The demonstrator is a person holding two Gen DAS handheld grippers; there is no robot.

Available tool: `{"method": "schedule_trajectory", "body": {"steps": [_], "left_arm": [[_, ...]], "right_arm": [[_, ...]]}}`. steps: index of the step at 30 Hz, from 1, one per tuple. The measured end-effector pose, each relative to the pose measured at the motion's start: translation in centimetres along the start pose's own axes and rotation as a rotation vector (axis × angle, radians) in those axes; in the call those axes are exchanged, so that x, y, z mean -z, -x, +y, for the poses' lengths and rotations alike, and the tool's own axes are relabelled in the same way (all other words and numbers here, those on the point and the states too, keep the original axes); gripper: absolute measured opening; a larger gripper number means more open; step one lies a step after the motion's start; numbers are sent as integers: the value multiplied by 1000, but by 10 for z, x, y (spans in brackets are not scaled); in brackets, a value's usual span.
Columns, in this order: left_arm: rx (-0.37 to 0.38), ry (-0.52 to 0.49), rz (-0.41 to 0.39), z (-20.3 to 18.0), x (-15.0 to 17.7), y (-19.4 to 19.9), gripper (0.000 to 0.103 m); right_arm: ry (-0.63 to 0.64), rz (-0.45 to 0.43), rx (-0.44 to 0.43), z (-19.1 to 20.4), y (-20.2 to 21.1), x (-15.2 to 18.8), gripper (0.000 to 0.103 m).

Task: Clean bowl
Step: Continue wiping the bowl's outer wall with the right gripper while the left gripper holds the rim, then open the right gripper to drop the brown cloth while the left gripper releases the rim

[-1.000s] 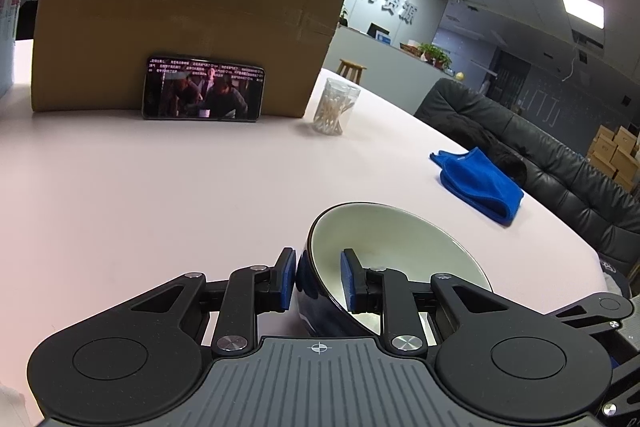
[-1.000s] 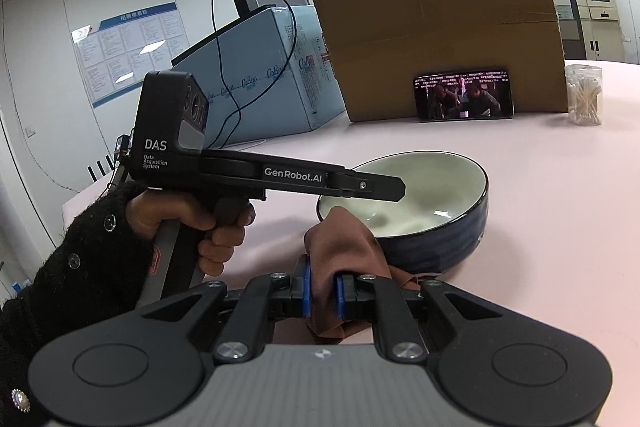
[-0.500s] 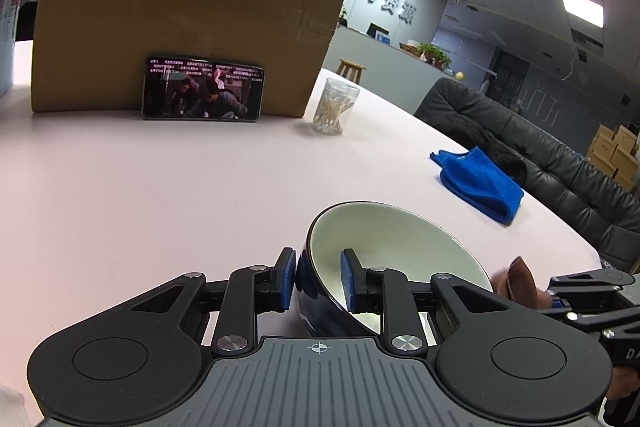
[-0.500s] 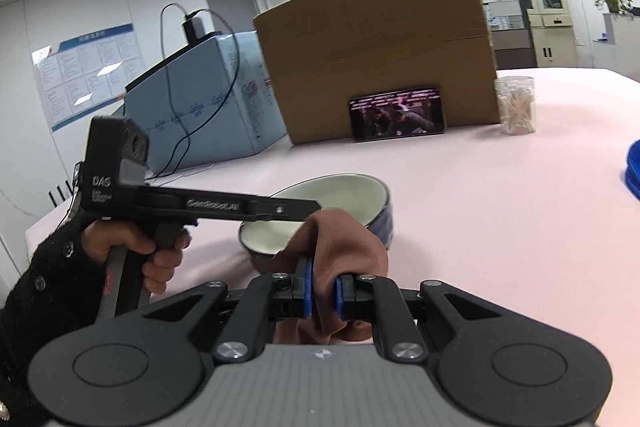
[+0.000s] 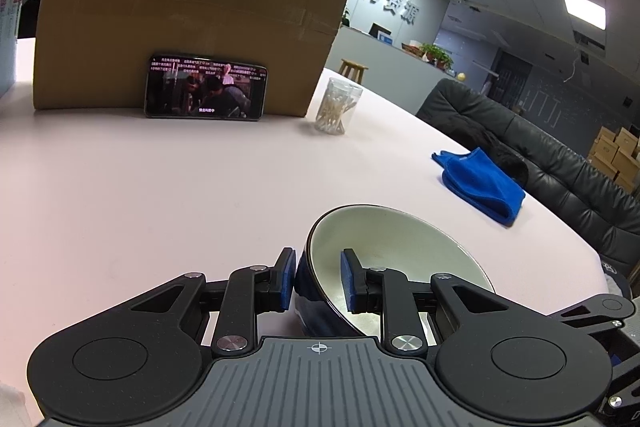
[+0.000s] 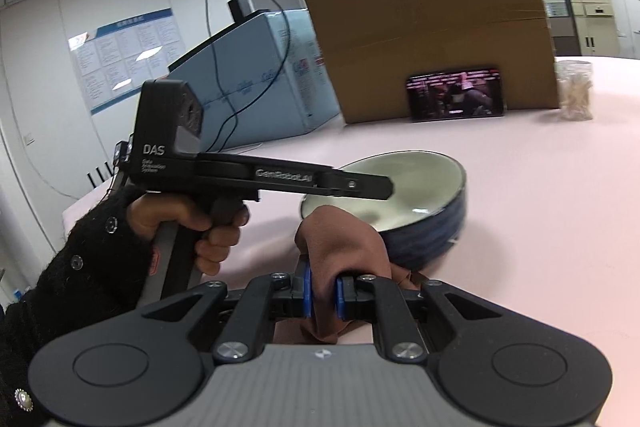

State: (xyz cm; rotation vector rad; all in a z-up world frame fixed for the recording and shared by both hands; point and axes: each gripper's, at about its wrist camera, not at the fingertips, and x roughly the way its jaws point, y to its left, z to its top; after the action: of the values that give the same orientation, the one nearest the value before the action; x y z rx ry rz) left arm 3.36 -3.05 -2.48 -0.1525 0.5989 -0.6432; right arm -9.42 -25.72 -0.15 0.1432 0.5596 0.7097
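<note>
Left gripper (image 5: 316,281) is clamped on the near rim of the bowl (image 5: 400,259), lower centre of the left wrist view: one pad outside, one inside the wall. Right gripper (image 6: 322,293) pinches a brown cloth (image 6: 340,243), bunched just in front of the bowl at centre of the right wrist view. Next, imo: keep the rim grip firm, push the cloth wad over the edge & sweep round the pale inside w/o tipping the bowl.

Phone (image 5: 206,87) leans on box (image 5: 192,7), jar (image 5: 338,106) right of it, bowl (image 5: 400,251) nearer
</note>
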Motion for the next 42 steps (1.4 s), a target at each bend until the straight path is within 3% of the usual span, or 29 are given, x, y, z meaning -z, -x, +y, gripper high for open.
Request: {"method": "schedule_trajectory", "body": {"steps": [6, 10, 13, 19, 22, 26, 30, 31, 33, 34, 35, 39, 42], "left_arm": [[6, -9, 2, -1, 0, 0, 23], [8, -7, 1, -1, 0, 0, 23], [9, -6, 0, -1, 0, 1, 23], [7, -4, -5, -3, 1, 0, 23], [7, -2, -7, -2, 1, 1, 24], [7, 2, -9, -2, 1, 1, 24], [9, 12, -28, 0, 1, 5, 25], [7, 18, -34, 0, 1, 6, 28], [-4, 26, -42, 1, 1, 7, 34], [-7, 31, -46, 2, 1, 8, 36], [-7, 36, -51, 3, 1, 9, 37], [-22, 43, -68, 3, -1, 11, 58], [-23, 46, -101, 3, -2, 16, 75]], "right_arm": [[-21, -23, 47, -8, 10, -1, 14], [-35, -56, 140, -17, 20, -4, 14], [-46, -78, 158, -20, 28, -5, 13], [-36, -127, 131, -16, 54, -8, 13], [-53, -133, 46, -16, 66, -9, 13], [-53, -46, -55, -12, 60, -3, 13], [-36, 73, -66, -10, 44, 4, 14], [-21, 94, -48, -9, 41, 5, 16], [43, 130, 15, -6, 38, 8, 40], [59, 134, 29, -5, 39, 8, 59], [70, 134, 38, -5, 41, 8, 67], [125, 116, 91, -4, 50, 4, 79], [155, 32, 134, -8, 60, -4, 83]]}}
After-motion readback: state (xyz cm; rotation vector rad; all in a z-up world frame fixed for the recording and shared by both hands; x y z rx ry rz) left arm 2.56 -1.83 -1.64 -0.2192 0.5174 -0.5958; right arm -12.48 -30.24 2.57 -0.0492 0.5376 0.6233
